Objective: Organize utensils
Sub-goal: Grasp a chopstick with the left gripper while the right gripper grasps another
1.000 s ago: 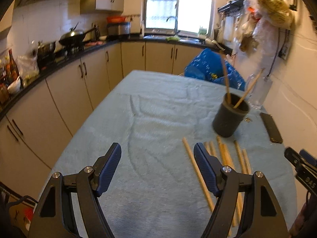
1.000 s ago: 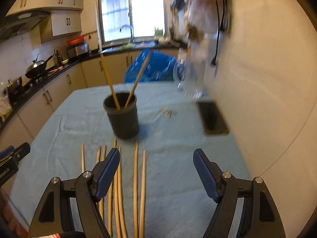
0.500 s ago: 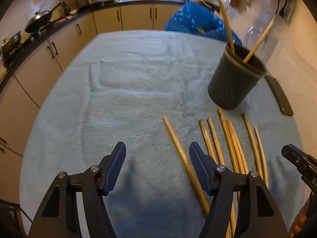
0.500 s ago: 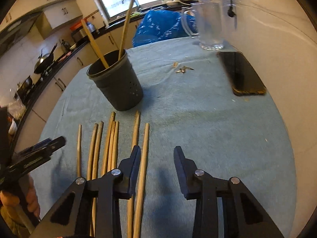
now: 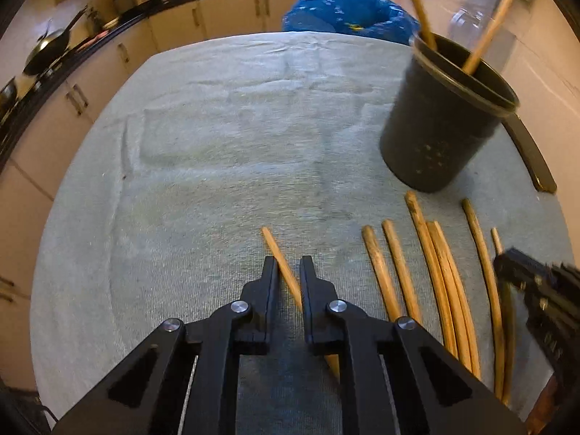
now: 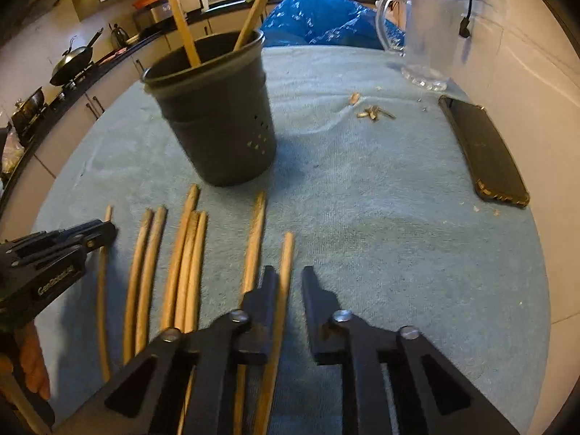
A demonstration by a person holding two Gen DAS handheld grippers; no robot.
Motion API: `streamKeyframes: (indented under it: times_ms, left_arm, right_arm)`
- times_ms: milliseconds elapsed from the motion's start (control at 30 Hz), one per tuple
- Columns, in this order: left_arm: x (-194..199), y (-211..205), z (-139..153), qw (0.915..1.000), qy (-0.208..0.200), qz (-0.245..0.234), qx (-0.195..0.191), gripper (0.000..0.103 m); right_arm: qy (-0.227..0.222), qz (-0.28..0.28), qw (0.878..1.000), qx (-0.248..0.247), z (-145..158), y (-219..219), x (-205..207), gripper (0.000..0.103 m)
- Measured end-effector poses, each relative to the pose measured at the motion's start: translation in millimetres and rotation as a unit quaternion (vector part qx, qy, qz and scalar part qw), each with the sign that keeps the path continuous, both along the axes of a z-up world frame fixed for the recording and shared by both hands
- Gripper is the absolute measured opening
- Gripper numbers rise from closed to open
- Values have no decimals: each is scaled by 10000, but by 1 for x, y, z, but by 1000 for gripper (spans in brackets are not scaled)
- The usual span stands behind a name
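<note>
A dark grey holder [image 5: 442, 123] [image 6: 217, 116] stands on the pale blue cloth with two chopsticks upright in it. Several loose wooden chopsticks [image 5: 438, 272] [image 6: 185, 253] lie side by side in front of it. My left gripper [image 5: 288, 266] is down on the cloth, its jaws closing on the leftmost chopstick [image 5: 275, 246], which crosses the narrow gap at a slant and touches both fingers. My right gripper [image 6: 289, 272] is down at the other end of the row, its jaws closing on the rightmost chopstick [image 6: 288, 250], which lies against the left finger.
A black phone [image 6: 482, 148] lies on the cloth by the right wall, with a glass jug [image 6: 420, 36] and a few small scraps [image 6: 371, 112] behind it. A blue bag [image 6: 319, 18] sits past the table's far edge. Kitchen counters with a wok [image 5: 47, 50] run along the left.
Both grippers have dropped toward the cloth and tilted down. Their jaws went from wide open to nearly together, each around one chopstick at an end of the row.
</note>
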State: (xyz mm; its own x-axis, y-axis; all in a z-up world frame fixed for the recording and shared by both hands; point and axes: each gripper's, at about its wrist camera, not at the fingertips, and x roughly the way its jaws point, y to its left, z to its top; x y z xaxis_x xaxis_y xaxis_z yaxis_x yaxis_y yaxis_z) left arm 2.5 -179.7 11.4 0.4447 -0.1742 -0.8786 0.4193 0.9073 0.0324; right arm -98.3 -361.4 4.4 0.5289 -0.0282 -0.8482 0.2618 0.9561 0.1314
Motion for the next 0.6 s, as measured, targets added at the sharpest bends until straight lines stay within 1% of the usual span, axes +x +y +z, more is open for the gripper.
streamKeyframes:
  times_ms: [67,133,200,300,400,500,600]
  left_arm:
    - [-2,2,0,9999,-5,-141,-35,11]
    - [-4,7,1,9997,43,-252,-52,6]
    - [-9,16,2,9992,128,-368,-81,5]
    - [-23,30,3,9978,205,-621,-59,5]
    - [-30,43,5,9958,422,-792,-155,5]
    - [-29,48,6,9944,653,-811,-207,6]
    - [-25,46,8,9943,759,-731,-186,6]
  right_arm:
    - [8,-27,10000,76,0,-5,-1,8]
    - [25,-79,9999,114,-1,-12,-7,7]
    - [38,-123,9998,129,-2,-19,-15,7]
    - [62,-167,9993,330,-2,-33,-33,7]
    - [135,-139,9988,456,-4,-46,-52,7]
    - [213,-108,9984,522,-3,-54,-62,8]
    - [312,-90,9975,626,-2,-58,-61,11]
